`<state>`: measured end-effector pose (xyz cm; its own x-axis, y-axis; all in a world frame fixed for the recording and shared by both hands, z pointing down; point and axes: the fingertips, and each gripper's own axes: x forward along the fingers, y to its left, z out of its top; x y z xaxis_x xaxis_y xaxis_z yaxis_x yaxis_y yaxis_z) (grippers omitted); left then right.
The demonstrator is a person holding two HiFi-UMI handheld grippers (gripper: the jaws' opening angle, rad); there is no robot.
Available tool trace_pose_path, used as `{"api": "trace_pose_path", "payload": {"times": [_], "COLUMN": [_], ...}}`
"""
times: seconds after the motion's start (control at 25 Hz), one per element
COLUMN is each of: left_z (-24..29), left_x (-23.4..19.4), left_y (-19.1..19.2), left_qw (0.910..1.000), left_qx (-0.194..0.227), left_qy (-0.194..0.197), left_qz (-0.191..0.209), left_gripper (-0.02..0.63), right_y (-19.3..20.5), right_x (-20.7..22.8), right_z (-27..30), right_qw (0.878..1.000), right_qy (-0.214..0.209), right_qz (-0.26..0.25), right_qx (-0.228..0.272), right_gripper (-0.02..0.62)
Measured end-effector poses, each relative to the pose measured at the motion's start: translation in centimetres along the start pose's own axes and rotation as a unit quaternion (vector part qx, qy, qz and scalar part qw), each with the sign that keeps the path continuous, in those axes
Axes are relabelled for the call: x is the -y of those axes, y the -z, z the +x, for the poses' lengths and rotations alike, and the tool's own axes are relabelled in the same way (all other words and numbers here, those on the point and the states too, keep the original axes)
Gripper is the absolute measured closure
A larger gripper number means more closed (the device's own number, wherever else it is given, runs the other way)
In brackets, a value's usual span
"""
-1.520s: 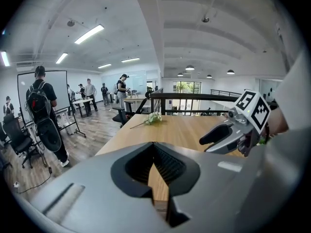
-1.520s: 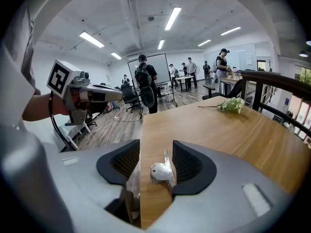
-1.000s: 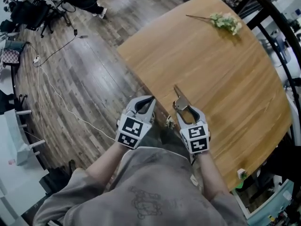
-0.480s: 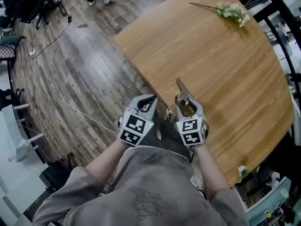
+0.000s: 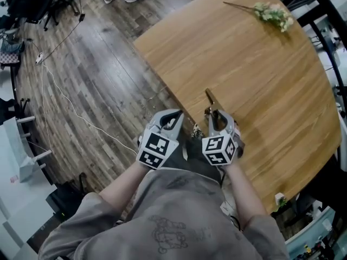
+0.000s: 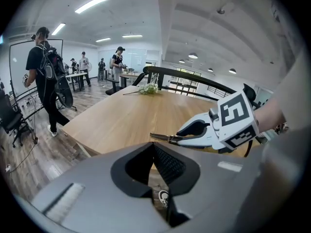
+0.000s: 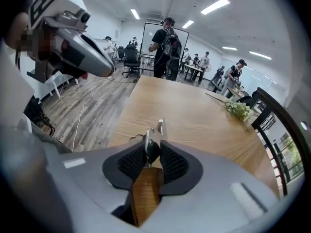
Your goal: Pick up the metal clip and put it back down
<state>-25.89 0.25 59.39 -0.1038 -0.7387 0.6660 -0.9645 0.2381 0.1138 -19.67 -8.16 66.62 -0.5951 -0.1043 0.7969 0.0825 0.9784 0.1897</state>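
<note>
Steadily, the right tool (image 7: 151,152) closes its jaws on a slim silver metal clip (image 7: 159,126) at the wooden worktop (image 7: 194,110) edge; the left tool (image 6: 154,147) hangs shut, empty, just off it.

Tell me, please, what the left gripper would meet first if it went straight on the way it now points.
Probably the wooden table: the left gripper points toward its top by the near edge, though depth is hard to judge.

The right tongs (image 7: 149,152), matt grey plastic, are closing ribbed black pads (image 7: 173,164) on a shiny metal clip (image 7: 156,130) above the smooth, satin wooden table (image 7: 194,115).
</note>
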Motion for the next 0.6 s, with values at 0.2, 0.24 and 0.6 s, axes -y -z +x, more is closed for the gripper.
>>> {"api": "trace_pose_path", "payload": {"times": [0.2,0.24,0.6], "left_z": [-0.5,-0.5,-2.0], "left_x": [-0.1,-0.2,-1.2], "left_y": [-1.2,-1.6,-8.1], "left_qw": [1.0000,0.9999,0.9973], "left_qx": [0.007,0.010,0.055], "left_qy": [0.000,0.000,-0.003], "left_qz": [0.004,0.007,0.047], "left_gripper": [0.604,0.604,0.604], "right_y": [-1.0,-1.3,-6.7], "right_x": [2.4,2.8,5.9], "right_z": [-1.2,-1.5,-6.5], "right_qw": [0.999,0.998,0.988], "right_qy": [0.011,0.007,0.006], "right_qz": [0.036,0.050,0.123], "right_qx": [0.017,0.021,0.088], "right_gripper": [0.583,0.583,0.583]}}
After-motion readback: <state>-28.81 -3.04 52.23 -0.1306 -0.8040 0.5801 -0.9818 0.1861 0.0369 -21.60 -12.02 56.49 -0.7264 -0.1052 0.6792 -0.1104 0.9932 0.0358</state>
